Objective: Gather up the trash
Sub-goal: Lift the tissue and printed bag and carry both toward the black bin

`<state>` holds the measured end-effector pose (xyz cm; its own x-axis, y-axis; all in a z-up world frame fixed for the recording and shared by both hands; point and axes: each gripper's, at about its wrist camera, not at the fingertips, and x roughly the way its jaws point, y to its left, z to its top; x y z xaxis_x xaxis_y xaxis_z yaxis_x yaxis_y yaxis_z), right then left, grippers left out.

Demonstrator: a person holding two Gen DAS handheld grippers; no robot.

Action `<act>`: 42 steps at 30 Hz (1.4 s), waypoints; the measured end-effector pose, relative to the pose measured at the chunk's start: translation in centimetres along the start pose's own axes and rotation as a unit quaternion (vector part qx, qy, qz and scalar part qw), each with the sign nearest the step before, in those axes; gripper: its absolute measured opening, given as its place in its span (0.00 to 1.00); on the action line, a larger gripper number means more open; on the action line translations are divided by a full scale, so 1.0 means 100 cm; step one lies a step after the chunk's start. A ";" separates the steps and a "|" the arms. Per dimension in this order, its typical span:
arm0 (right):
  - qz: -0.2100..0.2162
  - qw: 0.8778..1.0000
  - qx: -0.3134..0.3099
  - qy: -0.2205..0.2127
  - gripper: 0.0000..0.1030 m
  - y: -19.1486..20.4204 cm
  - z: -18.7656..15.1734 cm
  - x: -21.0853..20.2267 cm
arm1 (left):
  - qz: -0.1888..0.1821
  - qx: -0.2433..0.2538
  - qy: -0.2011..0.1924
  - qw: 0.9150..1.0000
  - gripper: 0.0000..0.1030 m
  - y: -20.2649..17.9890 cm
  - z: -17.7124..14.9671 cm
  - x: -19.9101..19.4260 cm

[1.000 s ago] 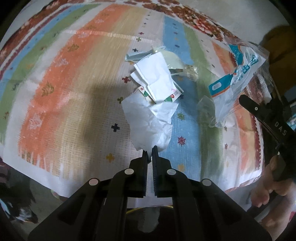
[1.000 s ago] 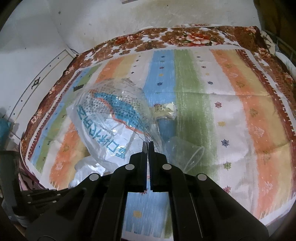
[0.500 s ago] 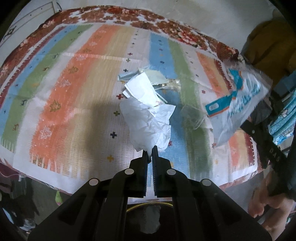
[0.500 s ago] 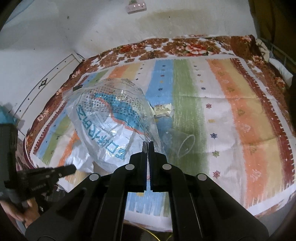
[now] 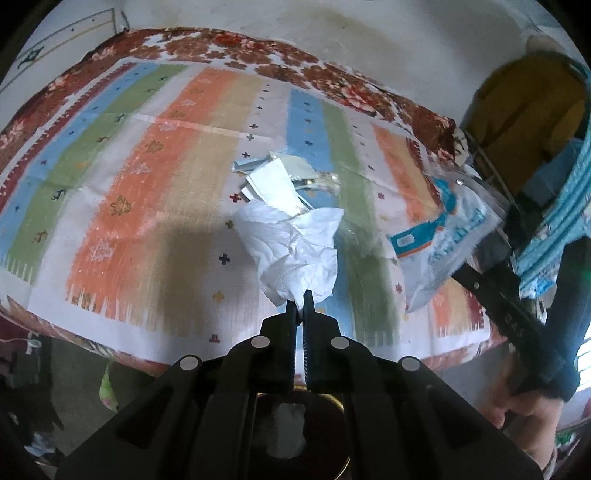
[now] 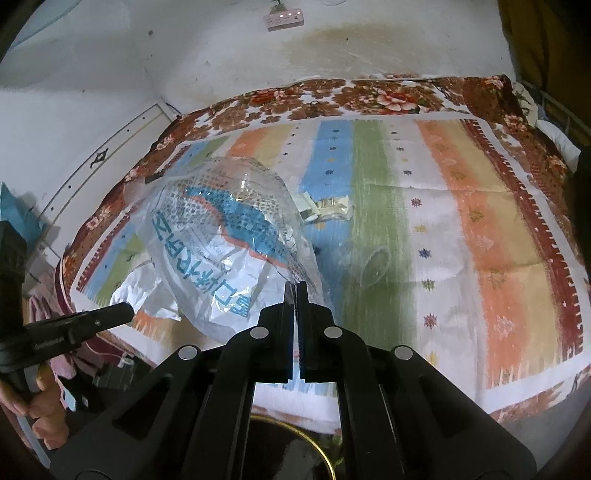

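My left gripper (image 5: 301, 301) is shut on a crumpled white paper (image 5: 295, 251), which hangs off its tips above the striped bedspread (image 5: 147, 192). Beyond the paper lies a small pile of wrappers and packets (image 5: 280, 173). My right gripper (image 6: 294, 288) is shut on the edge of a clear plastic bag with blue print (image 6: 229, 236), held up over the bed's left side. In the left wrist view the same bag (image 5: 443, 236) hangs at the right. A clear plastic piece (image 6: 373, 266) lies on the green stripe.
A dark round bin with a gold rim (image 5: 295, 435) sits below both grippers, beside the bed's near edge (image 6: 406, 402). A white wall (image 6: 221, 55) with a power strip (image 6: 282, 18) is behind the bed. Clothes hang at the right (image 5: 517, 103).
Both grippers have risen and drawn back from the bed. The white paper has come up off the pile with the left gripper, and the bag has moved back with the right.
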<state>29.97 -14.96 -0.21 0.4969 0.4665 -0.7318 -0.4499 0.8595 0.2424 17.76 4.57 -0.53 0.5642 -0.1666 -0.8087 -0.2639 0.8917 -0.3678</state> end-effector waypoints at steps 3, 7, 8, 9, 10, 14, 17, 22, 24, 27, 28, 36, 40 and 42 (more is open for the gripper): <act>0.006 1.000 0.003 0.001 0.01 0.002 -0.009 -0.011 | -0.012 0.014 0.000 1.000 0.02 -0.005 -0.012 -0.006; 0.018 1.000 0.009 -0.001 0.01 0.005 -0.026 -0.029 | -0.023 0.025 -0.001 0.999 0.02 -0.005 -0.025 -0.014; 0.020 1.000 0.011 0.001 0.01 0.006 -0.033 -0.032 | -0.026 0.029 -0.002 0.999 0.02 -0.005 -0.028 -0.017; 0.022 1.000 0.012 0.004 0.01 0.007 -0.038 -0.035 | -0.027 0.032 -0.004 0.999 0.02 -0.006 -0.031 -0.020; 0.022 1.000 0.014 0.007 0.01 0.008 -0.044 -0.037 | -0.028 0.036 -0.006 0.999 0.02 -0.007 -0.033 -0.022; 0.014 0.999 0.033 -0.007 0.01 0.004 -0.060 -0.051 | -0.025 0.065 -0.014 0.997 0.02 -0.015 -0.047 -0.031; 0.004 0.999 0.029 -0.013 0.01 0.003 -0.067 -0.059 | -0.037 0.075 -0.011 0.996 0.02 -0.018 -0.057 -0.034; 0.026 0.999 0.045 -0.014 0.01 -0.005 -0.079 -0.071 | -0.040 0.083 -0.010 0.996 0.02 -0.021 -0.069 -0.037; 0.036 0.998 0.049 -0.009 0.01 -0.005 -0.086 -0.073 | -0.044 0.086 -0.012 0.995 0.02 -0.020 -0.075 -0.039; 0.053 0.997 0.047 0.000 0.01 0.000 -0.100 -0.076 | -0.050 0.087 -0.010 0.995 0.02 -0.019 -0.083 -0.042; 0.055 0.997 0.044 0.002 0.01 0.003 -0.104 -0.076 | -0.051 0.089 -0.010 0.995 0.02 -0.019 -0.087 -0.042; 0.080 0.996 0.032 0.018 0.01 0.017 -0.141 -0.083 | -0.059 0.099 0.007 0.993 0.02 -0.013 -0.122 -0.043; 0.090 0.995 0.027 0.016 0.01 0.024 -0.155 -0.089 | -0.065 0.110 0.007 0.992 0.02 -0.013 -0.134 -0.047; 0.090 0.995 0.030 0.020 0.01 0.024 -0.162 -0.089 | -0.061 0.118 0.009 0.991 0.02 -0.012 -0.139 -0.047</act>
<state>12.47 -20.45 -3.42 0.3820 0.6067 -0.6971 -0.4840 0.7740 0.4083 4.57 -1.55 -2.70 0.5667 -0.2848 -0.7731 -0.0035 0.9375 -0.3480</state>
